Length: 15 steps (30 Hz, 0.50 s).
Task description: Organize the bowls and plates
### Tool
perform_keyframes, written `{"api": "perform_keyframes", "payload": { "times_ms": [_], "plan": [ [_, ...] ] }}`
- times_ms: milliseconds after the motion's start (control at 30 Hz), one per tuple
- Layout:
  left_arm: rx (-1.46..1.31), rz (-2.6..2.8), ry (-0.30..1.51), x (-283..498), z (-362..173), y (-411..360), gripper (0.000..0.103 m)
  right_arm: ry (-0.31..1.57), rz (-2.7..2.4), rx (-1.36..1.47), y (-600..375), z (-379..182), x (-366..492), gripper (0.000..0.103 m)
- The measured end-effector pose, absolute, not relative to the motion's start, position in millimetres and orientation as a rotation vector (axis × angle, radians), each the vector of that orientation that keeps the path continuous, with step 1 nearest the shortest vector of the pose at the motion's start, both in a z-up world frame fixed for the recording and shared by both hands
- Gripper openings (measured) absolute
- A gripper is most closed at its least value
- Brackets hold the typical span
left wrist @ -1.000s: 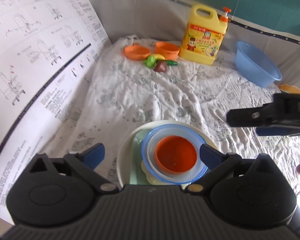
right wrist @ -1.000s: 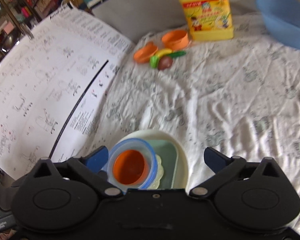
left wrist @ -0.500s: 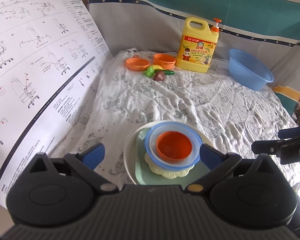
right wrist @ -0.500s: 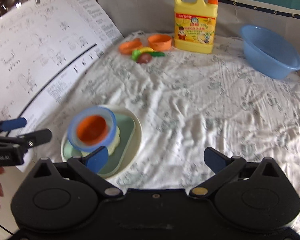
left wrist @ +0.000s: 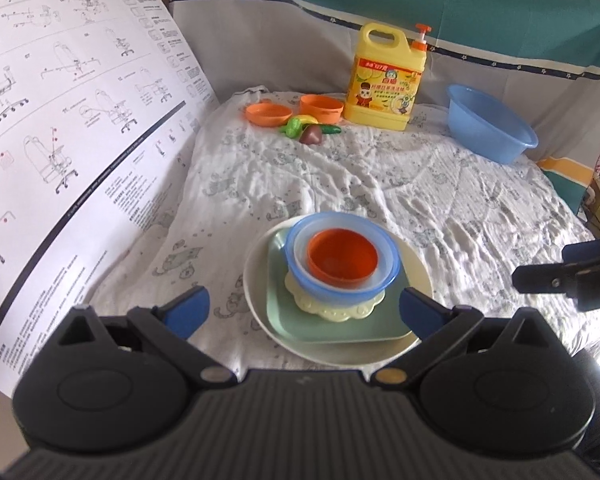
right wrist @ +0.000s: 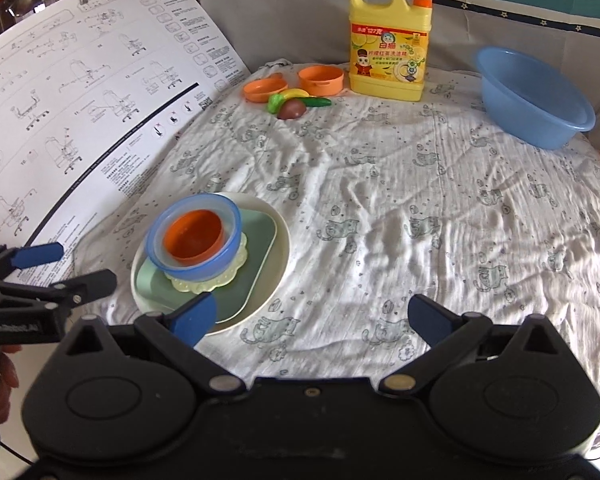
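Both tools have drawn back from the nested stack, the left tool [left wrist: 304,304] and right tool [right wrist: 312,316] spread and empty, leaving the orange bowl [left wrist: 342,258] inside the blue bowl [left wrist: 342,276] on the cream plate [left wrist: 256,280] at the table's [right wrist: 420,200] seven o'clock, seemingly organized.

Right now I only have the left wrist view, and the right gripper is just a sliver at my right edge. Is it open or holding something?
Observer: The right wrist view shows the right gripper wide open, nothing between its fingers.
Operator: Is my left gripper touching the stack?
Observer: No. The left gripper sits open, left of the cream plate, with cloth showing between them.
Operator: What's behind it?
Observer: A hand at the frame's lower left edge.
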<state>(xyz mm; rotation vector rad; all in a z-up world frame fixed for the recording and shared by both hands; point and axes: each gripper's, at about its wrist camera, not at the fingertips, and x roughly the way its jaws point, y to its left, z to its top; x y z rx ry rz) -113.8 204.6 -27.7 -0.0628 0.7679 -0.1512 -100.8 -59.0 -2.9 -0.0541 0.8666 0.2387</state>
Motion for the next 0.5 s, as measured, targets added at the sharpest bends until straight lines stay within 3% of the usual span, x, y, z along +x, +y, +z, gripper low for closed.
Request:
{"api": "perform_keyframes", "payload": {
  "times_ms": [500],
  "plan": [
    [-0.039, -0.131, 0.824, -108, -40, 195, 0.103, 0.853, 0.248, -0.095, -56, -8, -104, 0.103]
  ]
}}
